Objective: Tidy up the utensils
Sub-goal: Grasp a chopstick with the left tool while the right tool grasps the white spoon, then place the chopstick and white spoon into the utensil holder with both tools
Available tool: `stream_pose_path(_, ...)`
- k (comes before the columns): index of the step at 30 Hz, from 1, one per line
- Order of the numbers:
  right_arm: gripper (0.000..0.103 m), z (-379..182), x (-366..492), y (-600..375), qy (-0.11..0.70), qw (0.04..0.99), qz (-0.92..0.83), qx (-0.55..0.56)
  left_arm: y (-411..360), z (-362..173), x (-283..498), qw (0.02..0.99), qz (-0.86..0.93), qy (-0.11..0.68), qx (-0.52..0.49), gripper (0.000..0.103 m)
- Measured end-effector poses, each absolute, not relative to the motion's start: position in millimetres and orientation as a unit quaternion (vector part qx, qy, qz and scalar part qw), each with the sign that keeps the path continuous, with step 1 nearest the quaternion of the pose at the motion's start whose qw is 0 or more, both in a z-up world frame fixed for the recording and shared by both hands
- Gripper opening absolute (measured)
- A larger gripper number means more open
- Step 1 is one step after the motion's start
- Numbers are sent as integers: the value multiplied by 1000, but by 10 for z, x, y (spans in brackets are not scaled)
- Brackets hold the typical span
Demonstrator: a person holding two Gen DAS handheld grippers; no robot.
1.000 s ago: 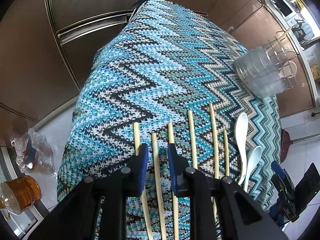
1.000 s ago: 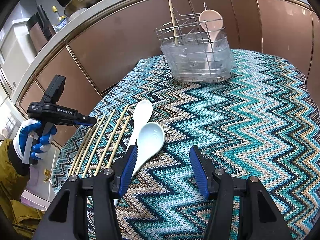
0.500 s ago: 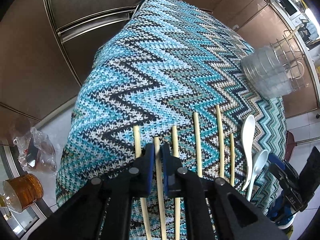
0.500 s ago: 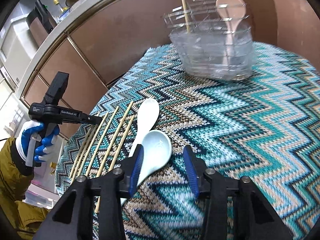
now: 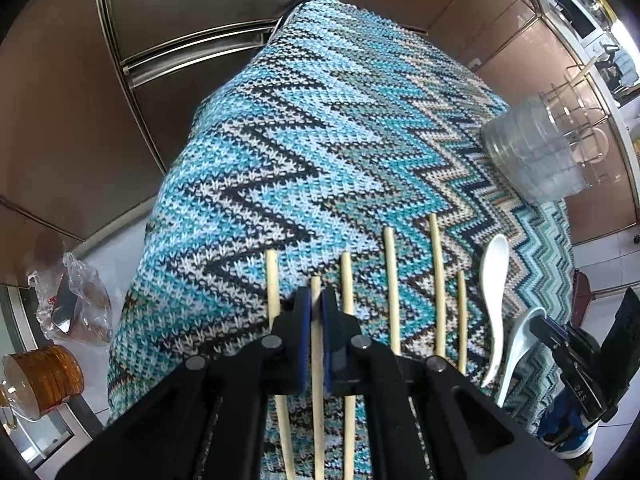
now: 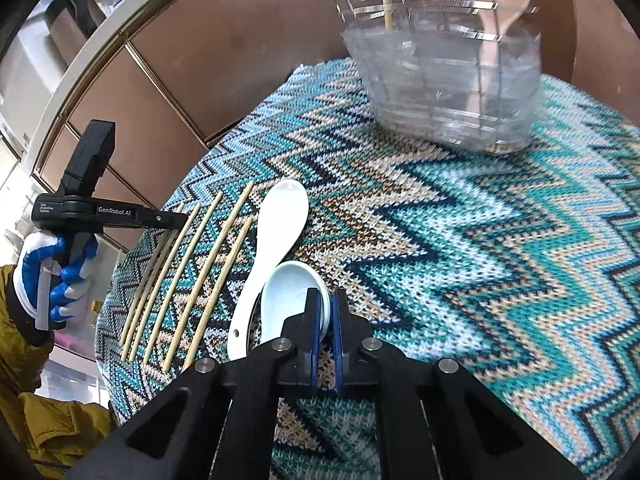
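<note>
Left gripper (image 5: 316, 308) clamped on second chopstick (image 5: 315, 286) from left, near edge of cloth (image 5: 320, 128); right gripper (image 6: 325, 312) pinched on rim of near spoon (image 6: 288, 292). Thin rim grip, likely to slip or pivot on lift; chopstick may drag neighbours. Far right: rack (image 6: 444, 72), chopstick and spoon already inside.

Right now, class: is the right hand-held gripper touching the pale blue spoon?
Touching. The right wrist view shows the right hand-held gripper clamped on the pale blue spoon's bowl rim.
</note>
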State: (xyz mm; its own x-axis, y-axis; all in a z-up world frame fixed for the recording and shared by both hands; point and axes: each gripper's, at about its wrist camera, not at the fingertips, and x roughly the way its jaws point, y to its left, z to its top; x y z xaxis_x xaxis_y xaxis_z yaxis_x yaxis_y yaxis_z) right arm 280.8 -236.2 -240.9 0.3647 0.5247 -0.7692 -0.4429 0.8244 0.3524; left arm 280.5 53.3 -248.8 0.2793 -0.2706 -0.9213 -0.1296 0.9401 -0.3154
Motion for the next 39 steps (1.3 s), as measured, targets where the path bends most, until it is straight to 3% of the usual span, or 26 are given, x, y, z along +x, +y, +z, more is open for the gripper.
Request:
stream_pose_path(26,6,-1183,1257,-2647,348,919,187,-9,733,-1293,1684,884,-99,431,-151,5)
stream_pose_path(39,6,-1042,1152,-2738,328,931,158,-4,767,-954,1554,902,-108,392,-146,5)
